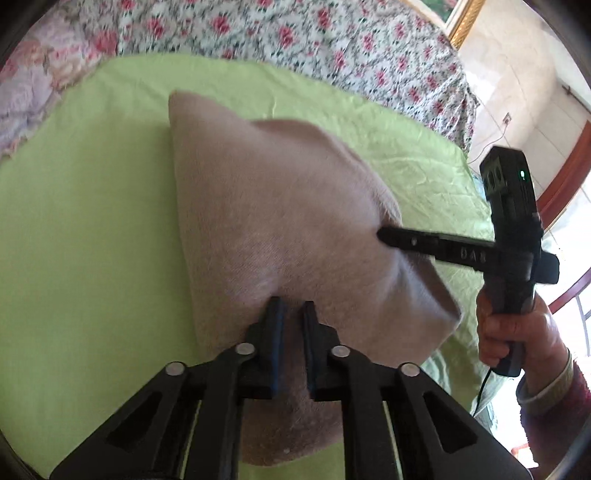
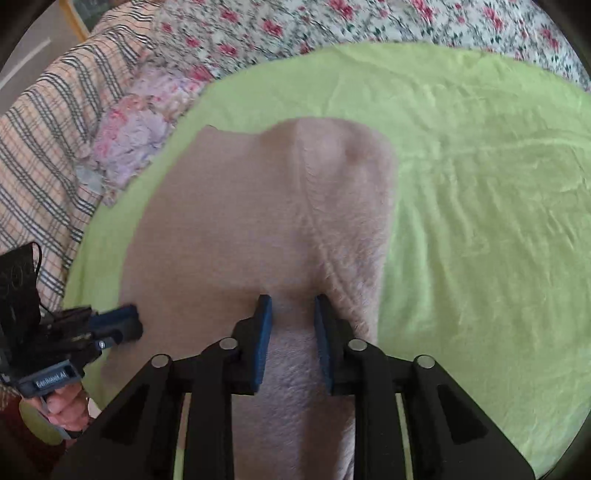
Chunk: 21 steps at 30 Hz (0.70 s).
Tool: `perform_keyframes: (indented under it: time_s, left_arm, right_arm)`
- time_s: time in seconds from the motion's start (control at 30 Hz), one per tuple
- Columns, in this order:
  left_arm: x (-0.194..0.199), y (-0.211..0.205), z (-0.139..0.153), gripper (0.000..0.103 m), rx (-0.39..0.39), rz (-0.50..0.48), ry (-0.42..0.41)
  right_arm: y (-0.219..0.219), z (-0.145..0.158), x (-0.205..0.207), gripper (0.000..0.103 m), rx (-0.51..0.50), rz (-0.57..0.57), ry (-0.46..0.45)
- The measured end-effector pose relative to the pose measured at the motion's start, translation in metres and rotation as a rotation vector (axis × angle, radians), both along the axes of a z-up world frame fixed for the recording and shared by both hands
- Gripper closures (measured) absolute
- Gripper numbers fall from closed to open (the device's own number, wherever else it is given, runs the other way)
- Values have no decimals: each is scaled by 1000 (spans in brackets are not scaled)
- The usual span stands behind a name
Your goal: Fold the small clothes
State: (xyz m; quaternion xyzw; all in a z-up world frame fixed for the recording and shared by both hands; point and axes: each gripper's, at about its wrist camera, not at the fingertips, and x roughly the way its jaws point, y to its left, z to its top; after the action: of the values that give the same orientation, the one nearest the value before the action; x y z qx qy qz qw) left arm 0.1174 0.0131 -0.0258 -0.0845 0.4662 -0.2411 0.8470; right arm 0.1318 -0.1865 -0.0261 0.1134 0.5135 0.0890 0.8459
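A pale pink fuzzy garment (image 1: pixel 266 206) lies on a lime-green cloth (image 1: pixel 74 221) and is lifted at its near side. My left gripper (image 1: pixel 293 306) is shut on a pinch of the garment's near edge. My right gripper also shows in the left wrist view (image 1: pixel 384 234), coming in from the right and gripping the garment's right edge. In the right wrist view the garment (image 2: pixel 236 221) has a raised fold running up its right part, and my right gripper (image 2: pixel 293 301) is closed on a strip of it. The left gripper (image 2: pixel 125 321) holds the garment's left edge there.
The green cloth (image 2: pixel 480 184) covers a bed with a floral sheet (image 1: pixel 295 33). A plaid blanket (image 2: pixel 40 147) and a pink floral pillow (image 2: pixel 129 144) lie at the left. A doorway and framed picture (image 1: pixel 461 18) are at the right.
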Motion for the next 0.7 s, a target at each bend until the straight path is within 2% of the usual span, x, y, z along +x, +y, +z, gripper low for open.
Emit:
perform_keyframes:
  time_s: [0.13, 0.23, 0.33, 0.47, 0.53, 0.6, 0.63, 0.7]
  left_arm:
    - [-1, -12, -2, 97, 33, 13, -22]
    - [-6, -6, 2, 97, 5, 17, -13]
    - [-17, 2, 9, 96, -7, 7, -7]
    - [-50, 7, 15, 92, 26, -15, -34]
    - [-62, 10, 9, 92, 34, -15, -23]
    - [-68, 16, -1, 92, 42, 0, 0]
    - [-70, 20, -9, 92, 33, 11, 20]
    - [-71, 22, -13, 92, 13, 19, 19]
  right_arm:
    - [-3, 0, 7, 93, 8, -2, 1]
    - [-10, 3, 1, 92, 40, -3, -12]
    - [-15, 15, -19, 88, 70, -8, -37]
    - [-14, 23, -60, 86, 88, 26, -51]
    - [-16, 19, -76, 84, 79, 46, -39]
    - [-17, 2, -89, 83, -6, 43, 8]
    - [-22, -6, -91, 83, -12, 25, 21]
    - [-35, -11, -93, 83, 51, -16, 11]
